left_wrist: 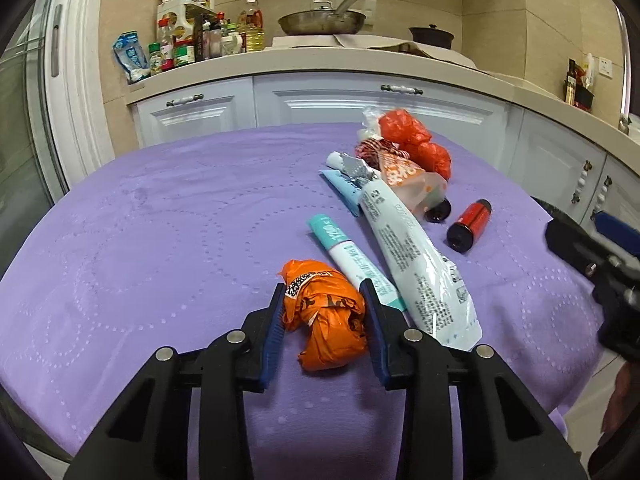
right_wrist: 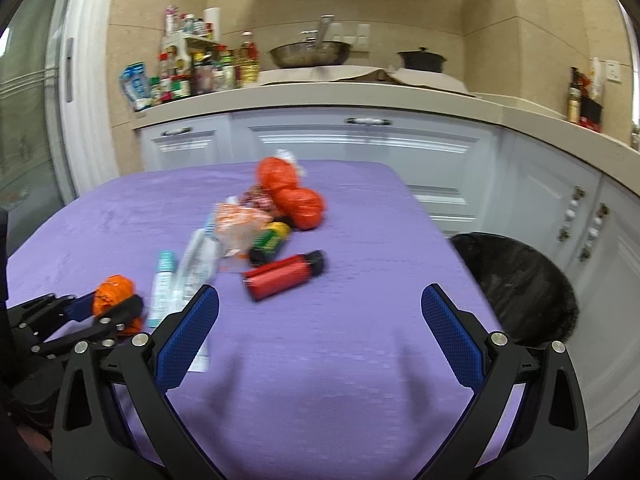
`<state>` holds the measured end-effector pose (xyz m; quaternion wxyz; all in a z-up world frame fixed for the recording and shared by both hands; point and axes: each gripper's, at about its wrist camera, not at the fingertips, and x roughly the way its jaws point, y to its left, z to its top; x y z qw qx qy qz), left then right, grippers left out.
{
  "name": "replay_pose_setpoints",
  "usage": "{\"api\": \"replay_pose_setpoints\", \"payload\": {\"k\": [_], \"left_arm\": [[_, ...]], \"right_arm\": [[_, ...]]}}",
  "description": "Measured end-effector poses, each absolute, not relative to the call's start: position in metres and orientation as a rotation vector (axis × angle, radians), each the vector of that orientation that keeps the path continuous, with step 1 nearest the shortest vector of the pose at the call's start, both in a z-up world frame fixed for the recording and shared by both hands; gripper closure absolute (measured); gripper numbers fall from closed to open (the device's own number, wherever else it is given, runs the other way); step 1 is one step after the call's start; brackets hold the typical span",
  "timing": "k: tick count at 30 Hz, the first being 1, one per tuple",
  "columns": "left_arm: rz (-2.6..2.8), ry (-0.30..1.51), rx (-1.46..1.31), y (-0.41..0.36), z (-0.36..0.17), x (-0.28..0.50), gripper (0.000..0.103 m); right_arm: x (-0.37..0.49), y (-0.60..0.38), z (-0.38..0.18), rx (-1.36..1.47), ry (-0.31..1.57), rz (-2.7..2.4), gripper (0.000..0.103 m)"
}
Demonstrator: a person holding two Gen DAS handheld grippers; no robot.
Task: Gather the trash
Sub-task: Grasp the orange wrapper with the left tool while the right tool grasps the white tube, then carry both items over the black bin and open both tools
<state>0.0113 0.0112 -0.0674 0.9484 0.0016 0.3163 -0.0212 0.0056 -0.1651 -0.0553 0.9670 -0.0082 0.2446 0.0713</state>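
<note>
**Inspection: left tongs on orange bag, right tongs spread over cloth**

Nearest my left wrist camera, I find the left gripper (left_wrist: 323,300) with both blue pads against the sides of a crumpled orange plastic bag (left_wrist: 326,314), which rests on the purple quilted tablecloth (left_wrist: 160,220). I record this tool as clenched on the bag; the right wrist view confirms the bag (right_wrist: 114,292) sits between its fingers.

My right gripper (right_wrist: 320,306) is released, fingers spread wide, with nothing between them, above bare cloth near the table's front edge.

Just beside the bag, to its right, lies a slim white-and-teal tube (left_wrist: 356,258). Touching that area is a larger flattened white tube with printed text (left_wrist: 416,256), running diagonally away from me.

Further right, apart from the tubes, lies a small red cylindrical bottle with a black cap (left_wrist: 470,224) on its side.

Beyond these I note a pile: a translucent orange-printed wrapper (left_wrist: 404,178), a dark bottle with a green-and-yellow label (right_wrist: 270,242) partly under it, and a bulging red plastic bag (left_wrist: 416,140) at the far end.

Off the table's right edge stands a round bin lined with a black bag (right_wrist: 520,284).

Behind all this runs the white kitchen counter (left_wrist: 320,60) bearing a steel frying pan (left_wrist: 322,22).
</note>
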Motion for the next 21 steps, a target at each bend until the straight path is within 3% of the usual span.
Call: {"api": "replay_pose_setpoints", "payload": {"k": [3, 5, 7, 9, 11, 12, 13, 21], "left_arm": [[-0.018, 0.623, -0.001, 0.022, -0.063, 0.009, 0.066], [0.001, 0.617, -0.003, 0.029, -0.061, 0.008, 0.066], [0.026, 0.616, -0.012, 0.039, -0.06, 0.009, 0.066], [0.052, 0.617, -0.03, 0.05, -0.06, 0.009, 0.066], [0.069, 0.618, -0.04, 0.057, -0.06, 0.01, 0.066], [0.074, 0.618, -0.044, 0.06, -0.061, 0.01, 0.066], [0.077, 0.619, -0.048, 0.062, -0.061, 0.01, 0.066], [0.067, 0.584, -0.057, 0.06, -0.05, 0.008, 0.066]], "right_arm": [[0.007, -0.144, -0.057, -0.031, 0.495, 0.203, 0.005], [0.009, -0.129, -0.06, -0.033, 0.508, 0.25, 0.011], [0.013, -0.115, -0.064, -0.049, 0.531, 0.293, 0.024], [0.015, -0.103, -0.071, -0.072, 0.555, 0.32, 0.028], [0.017, -0.092, -0.079, -0.088, 0.583, 0.341, 0.042], [0.02, -0.089, -0.082, -0.095, 0.601, 0.347, 0.062], [0.022, -0.087, -0.086, -0.096, 0.627, 0.361, 0.068], [0.007, -0.094, -0.076, -0.097, 0.576, 0.347, 0.069]]}}
